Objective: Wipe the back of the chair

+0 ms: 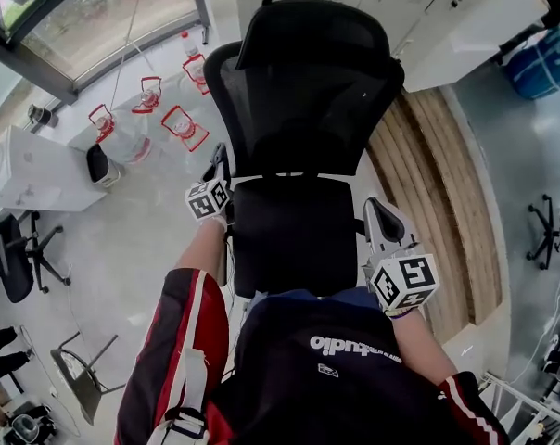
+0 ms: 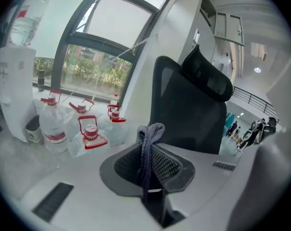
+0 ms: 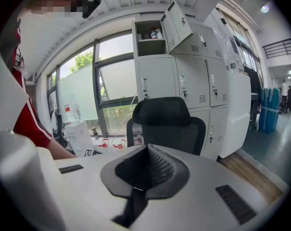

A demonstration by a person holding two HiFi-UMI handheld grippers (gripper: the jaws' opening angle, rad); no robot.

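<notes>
Evidently the wiping proper has not begun: this looks like the approach step. The chair (image 1: 308,91) stands straight ahead of the person, its seat (image 1: 294,235) near and its mesh backrest and headrest (image 1: 308,31) rising on the far side. The left tool (image 1: 219,160) sits by the left edge of the chair, low down, about where backrest and seat meet. In the left gripper view its jaws are pinched together on a grey cloth (image 2: 151,131), a bunched fold of which sticks out past the tips. The backrest stands beyond and to the right there, apart from the cloth (no contact that I can see).

The right tool (image 1: 379,209) hovers at the right side of the seat. Its own view shows the jaws (image 3: 148,153) closed on nothing, pointed at the chair from a little way off.

The next move, as I judge it, calls for swinging the left tool rightward and farther in until the cloth presses on the backrest mesh, then stroking across it. The right tool could steady the chair, since it may roll or swivel under pressure. Water bottles (image 1: 122,135) stand on the floor at the far left, well clear.
</notes>
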